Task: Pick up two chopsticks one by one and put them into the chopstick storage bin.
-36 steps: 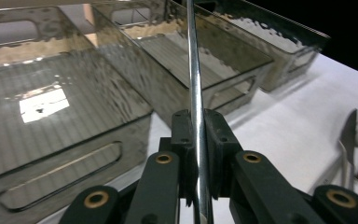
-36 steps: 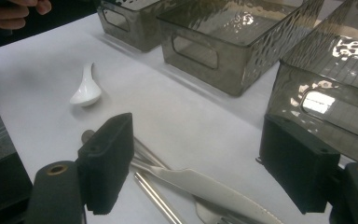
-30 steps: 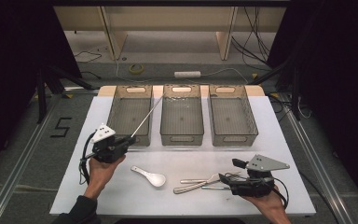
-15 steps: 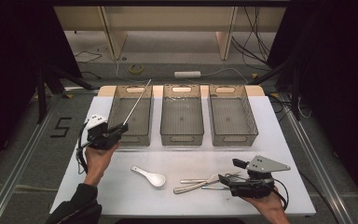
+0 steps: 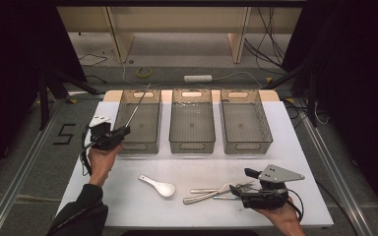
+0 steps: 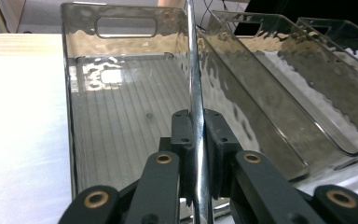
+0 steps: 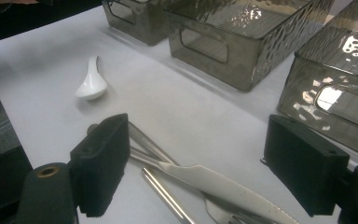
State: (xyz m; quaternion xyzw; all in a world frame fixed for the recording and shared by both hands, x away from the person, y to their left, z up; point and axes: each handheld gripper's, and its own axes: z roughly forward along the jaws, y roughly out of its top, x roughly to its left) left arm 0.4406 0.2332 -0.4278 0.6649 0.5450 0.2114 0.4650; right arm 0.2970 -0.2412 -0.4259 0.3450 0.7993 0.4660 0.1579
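Observation:
My left gripper (image 5: 124, 131) is shut on a thin shiny metal rod (image 5: 138, 105) at the near end of the left grey bin (image 5: 119, 118). The rod slants up and away over that bin. In the left gripper view the rod (image 6: 192, 70) stands upright between the pressed pads (image 6: 182, 135), with the bin's ribbed floor (image 6: 121, 126) behind it. My right gripper (image 5: 242, 181) is open at the table's near right, its jaws having just been opening a little wider. A knife (image 7: 223, 184) and other cutlery handles lie on the table between its jaws, untouched.
A white ceramic spoon (image 5: 160, 186) (image 7: 91, 84) lies on the white table (image 5: 128, 206) left of the metal cutlery (image 5: 211, 192). The middle bin (image 5: 192, 142) and the right bin (image 5: 246, 142) stand side by side behind it. Dark floor surrounds the table.
My left hand has carried the rod away from the person, up to the left bin's near end. The right hand has stayed in place.

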